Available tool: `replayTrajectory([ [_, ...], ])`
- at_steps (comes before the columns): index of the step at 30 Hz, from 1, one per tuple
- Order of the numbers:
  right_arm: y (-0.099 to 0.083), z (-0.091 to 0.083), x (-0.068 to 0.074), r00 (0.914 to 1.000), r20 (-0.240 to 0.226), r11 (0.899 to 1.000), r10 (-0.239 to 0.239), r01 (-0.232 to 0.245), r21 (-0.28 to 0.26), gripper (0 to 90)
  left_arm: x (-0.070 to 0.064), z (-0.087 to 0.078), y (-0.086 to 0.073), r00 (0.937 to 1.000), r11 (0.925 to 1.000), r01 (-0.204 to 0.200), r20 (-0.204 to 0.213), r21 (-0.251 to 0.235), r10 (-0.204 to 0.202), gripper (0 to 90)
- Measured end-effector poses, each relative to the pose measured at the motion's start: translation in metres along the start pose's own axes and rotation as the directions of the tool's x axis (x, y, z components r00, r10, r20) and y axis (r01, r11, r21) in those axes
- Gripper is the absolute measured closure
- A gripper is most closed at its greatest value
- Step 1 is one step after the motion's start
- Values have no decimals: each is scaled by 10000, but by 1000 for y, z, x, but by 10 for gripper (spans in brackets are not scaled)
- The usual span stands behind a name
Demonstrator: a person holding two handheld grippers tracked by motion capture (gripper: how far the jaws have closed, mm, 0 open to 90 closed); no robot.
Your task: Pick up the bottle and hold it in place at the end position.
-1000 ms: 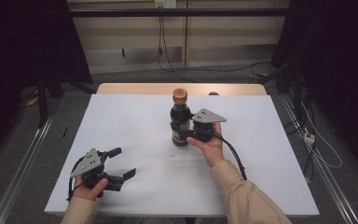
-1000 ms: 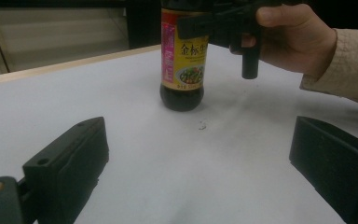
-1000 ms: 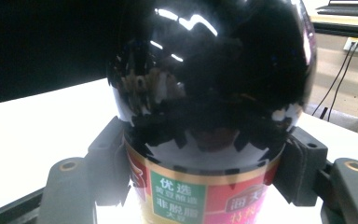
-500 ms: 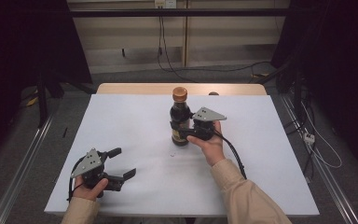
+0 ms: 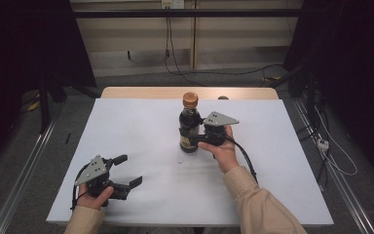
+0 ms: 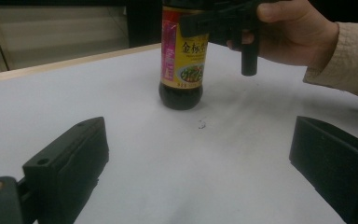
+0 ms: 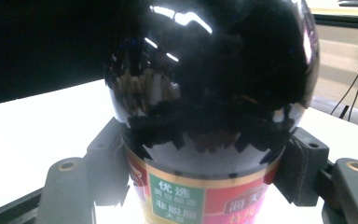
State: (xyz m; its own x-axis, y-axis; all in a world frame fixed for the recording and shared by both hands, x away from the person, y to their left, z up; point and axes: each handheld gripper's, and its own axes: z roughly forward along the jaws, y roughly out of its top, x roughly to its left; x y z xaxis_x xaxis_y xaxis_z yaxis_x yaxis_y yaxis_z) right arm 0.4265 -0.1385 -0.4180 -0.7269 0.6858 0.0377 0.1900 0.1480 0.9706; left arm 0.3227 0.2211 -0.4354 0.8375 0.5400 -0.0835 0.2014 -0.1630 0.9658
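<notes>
From the high view I see the right gripper [image 5: 193,138] clamped on the dark bottle [image 5: 190,124], upright mid-table [image 5: 141,126]. My left gripper [image 6: 196,154] view: 2 jaws spread wide. Right gripper view: jaws pressing both bottle sides.

You see a brightly lit white table [image 5: 141,126] surrounded by dim, near-black room edges. Overhead light throws sharp white glare across the dark bottle [image 7: 214,79], and the near jaws look soft and blurred.
</notes>
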Motion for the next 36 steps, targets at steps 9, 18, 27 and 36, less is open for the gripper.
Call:
replayTrajectory([
  [9,-1,-1,3,9986,214,9987,491,-493,98,284,0,1,0,10000,10000,-43,-21,59,43,43],
  [18,2,-3,10,9955,886,9991,342,-362,221,257,-1,2,0,10000,10000,4,-53,76,-4,40],
  [27,-1,-2,14,9941,1059,9997,228,-231,14,307,0,2,-1,10000,9998,25,35,171,-25,40],
  [36,-2,-2,11,9960,881,9999,143,-138,-67,310,0,3,-1,9999,9997,161,-29,183,-160,40],
])
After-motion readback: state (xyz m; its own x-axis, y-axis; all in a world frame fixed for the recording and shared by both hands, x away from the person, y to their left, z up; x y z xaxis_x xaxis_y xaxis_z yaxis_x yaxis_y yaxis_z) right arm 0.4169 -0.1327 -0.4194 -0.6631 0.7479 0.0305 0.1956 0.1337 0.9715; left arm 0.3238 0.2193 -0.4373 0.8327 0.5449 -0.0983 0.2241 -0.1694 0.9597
